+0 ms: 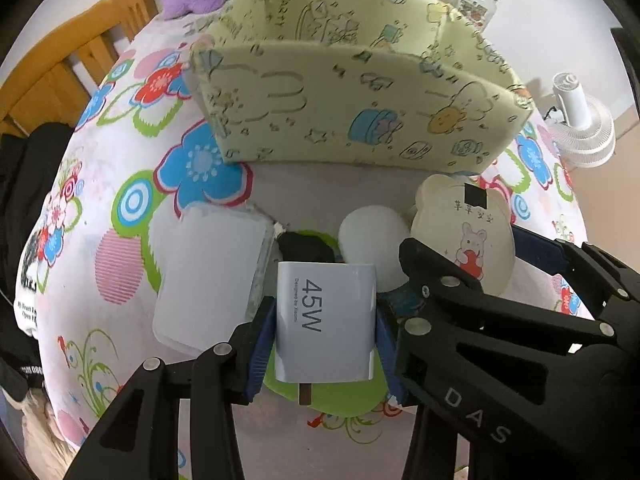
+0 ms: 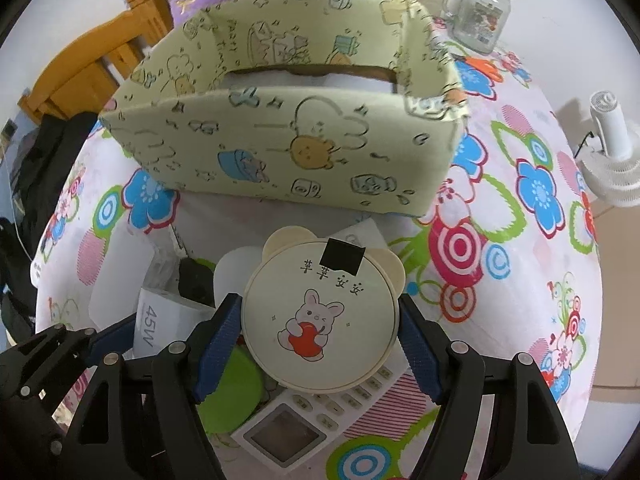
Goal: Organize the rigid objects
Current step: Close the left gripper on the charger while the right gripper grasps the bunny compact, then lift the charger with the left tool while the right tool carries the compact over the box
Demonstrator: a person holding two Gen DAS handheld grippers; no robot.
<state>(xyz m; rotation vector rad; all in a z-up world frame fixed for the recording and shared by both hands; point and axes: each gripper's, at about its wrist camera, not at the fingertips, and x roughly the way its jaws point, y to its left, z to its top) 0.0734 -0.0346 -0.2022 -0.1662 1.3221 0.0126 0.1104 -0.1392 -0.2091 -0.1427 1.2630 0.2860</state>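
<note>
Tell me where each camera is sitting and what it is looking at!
Left wrist: sits on the left gripper, looking steeply down along its blue fingers, which clamp the white 45W charger; the right gripper's black frame shows at its right side.
Right wrist: sits on the right gripper, looking steeply down at the round bunny case between its fingers; the left gripper shows at lower left.
Shared: both see the patterned box ahead, the charger, the bunny case and the flowered cloth.

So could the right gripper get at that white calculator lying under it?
Probably not right now: the right gripper already brackets the round cream bear-eared tin, which sits over the calculator.
</note>
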